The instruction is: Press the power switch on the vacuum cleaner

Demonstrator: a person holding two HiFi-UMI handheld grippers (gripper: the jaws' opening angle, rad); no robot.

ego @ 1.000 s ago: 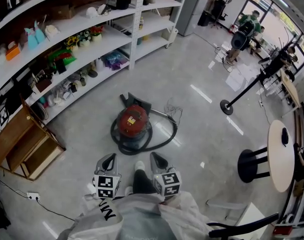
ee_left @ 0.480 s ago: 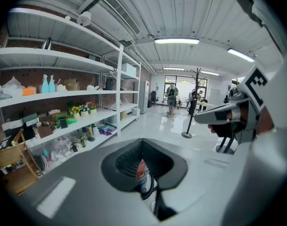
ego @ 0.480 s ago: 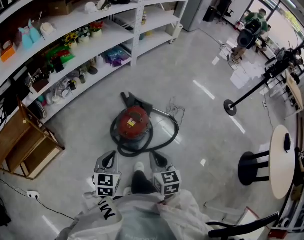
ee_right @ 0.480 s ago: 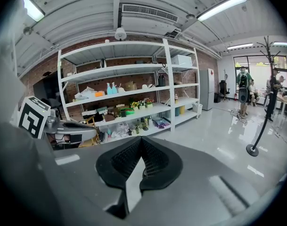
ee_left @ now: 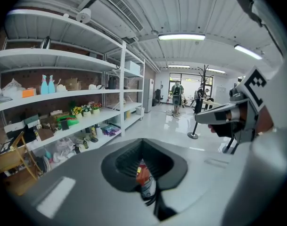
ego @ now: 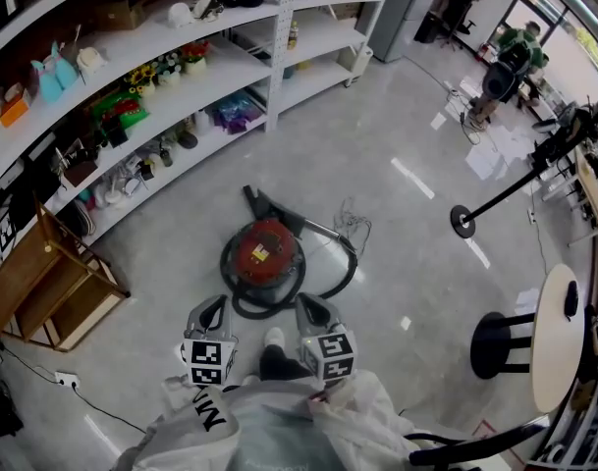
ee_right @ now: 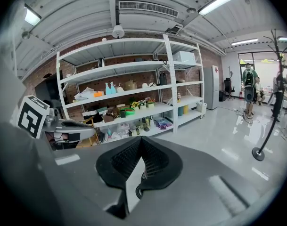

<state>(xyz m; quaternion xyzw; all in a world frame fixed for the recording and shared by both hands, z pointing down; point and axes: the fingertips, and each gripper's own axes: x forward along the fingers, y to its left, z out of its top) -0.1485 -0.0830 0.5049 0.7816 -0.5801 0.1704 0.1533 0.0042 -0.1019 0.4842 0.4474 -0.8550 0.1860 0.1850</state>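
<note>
Head view: shelving point(ego: 132, 81) runs up the left, with a wooden frame point(ego: 45, 285) on the floor below it.

Left gripper point(ego: 217, 308) is held low in front of my body, nose forward, marker cube facing up. Its own view shows the jaws closed with nothing held; through the sliver below the tips I can see the red vacuum.

Vacuum cleaner point(ego: 262, 253) sits on the floor dead ahead, between the lines of the two grippers and a bit beyond their tips. It's a red canister with a dark nozzle end pointing away and the hose point(ego: 330, 279) looped round the near and right side.

My read:
- The shell is rigid and the unit heavy enough to take a press, but it probably has castors, so a sideways shove could roll it.
- Press straight down on the top of the body, no grip needed. A closed jaw tip works as a finger.
- There's a pale patch on the red top, but it's too small to tell if that's the switch.
- The hose is soft and springy, so stay off it.

Right gripper point(ego: 304, 304) mirrors the left: low, level, pointing forward, jaws closed and empty. My shoe point(ego: 274, 334) is between the two. Both tips are short of the canister, near the hose loop.

Far right, a round table point(ego: 557, 356) and a stool point(ego: 495, 341) stand well apart from everything.
</note>
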